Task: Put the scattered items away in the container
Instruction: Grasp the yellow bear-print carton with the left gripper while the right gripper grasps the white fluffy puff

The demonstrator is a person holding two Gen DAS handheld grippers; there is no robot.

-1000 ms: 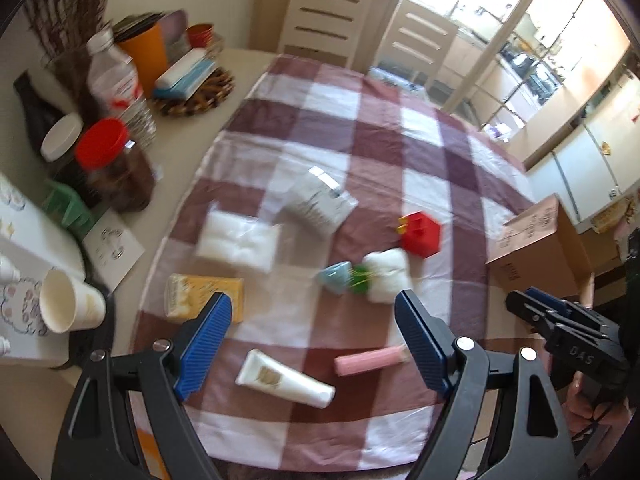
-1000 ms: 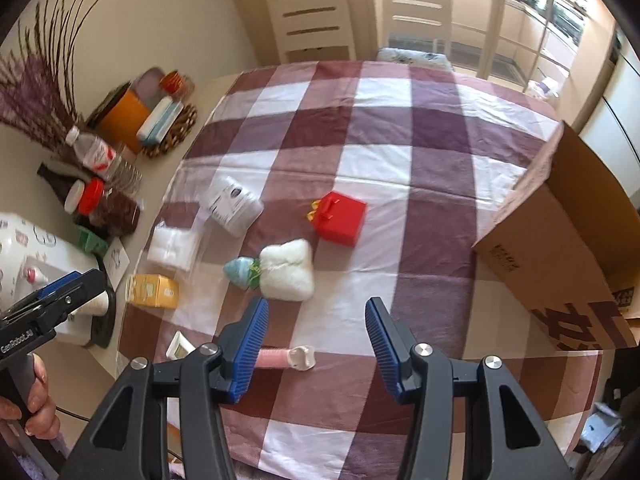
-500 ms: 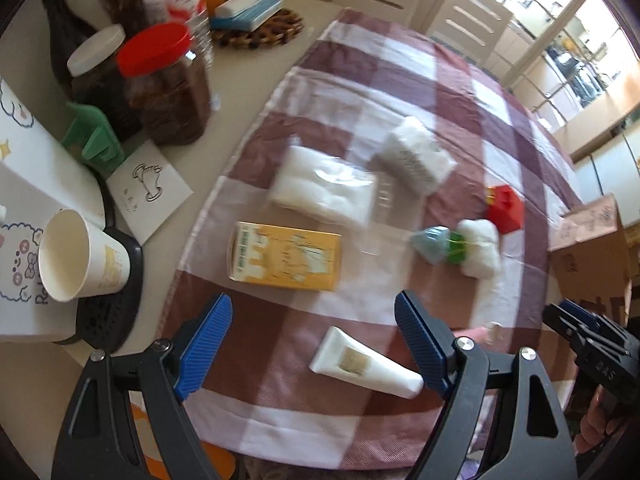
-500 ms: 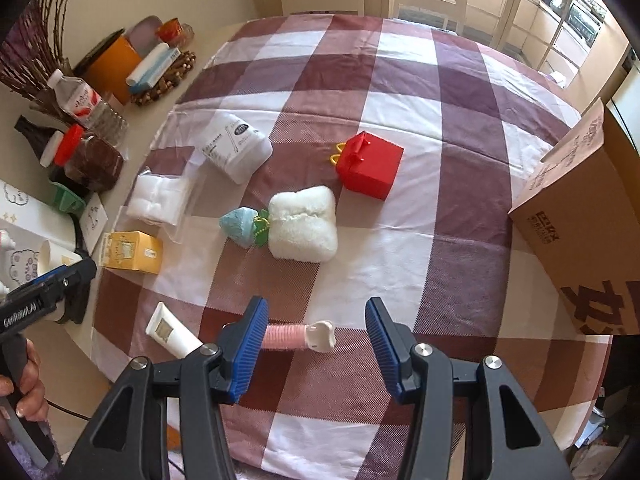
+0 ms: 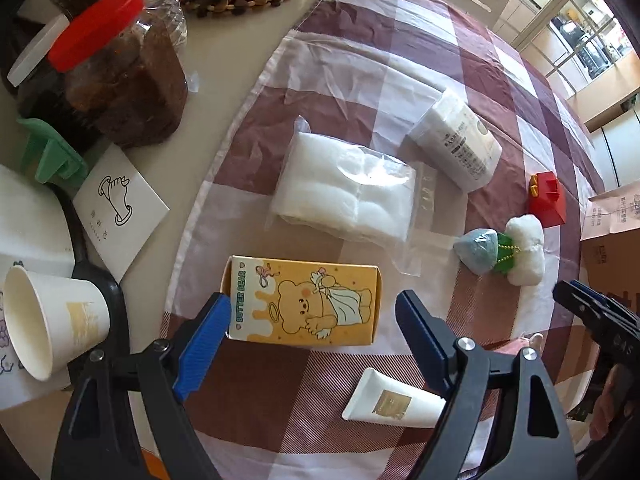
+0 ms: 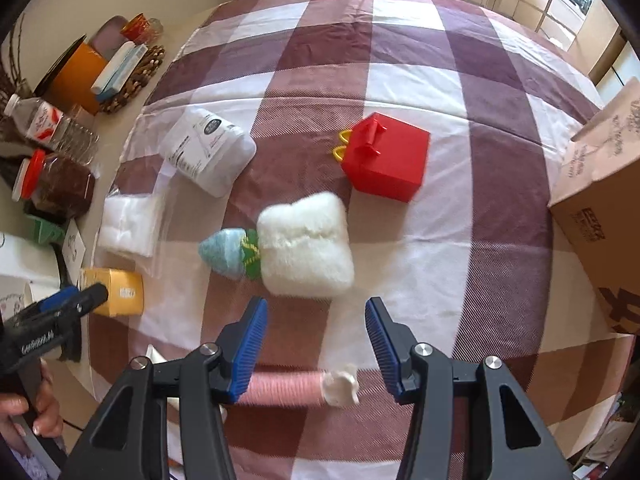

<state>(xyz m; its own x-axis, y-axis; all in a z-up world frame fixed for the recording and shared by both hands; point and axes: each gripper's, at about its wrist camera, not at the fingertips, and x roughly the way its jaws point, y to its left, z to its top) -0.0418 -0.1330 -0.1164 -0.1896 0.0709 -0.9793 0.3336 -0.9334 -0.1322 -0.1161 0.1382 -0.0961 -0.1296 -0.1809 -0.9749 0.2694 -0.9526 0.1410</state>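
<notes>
Left wrist: tool (image 5: 312, 344) above yellow box (image 5: 304, 306)

left gripper (image 5: 312, 340) — black frame, ribbed blue pads | right gripper (image 6: 316, 340) — same, silver screws

Both wrist views look steeply down, close (sharing the checked tablecloth (image 5: 460, 52))

Cardboard box (image 6: 600, 200) cut off by right edge.
</notes>
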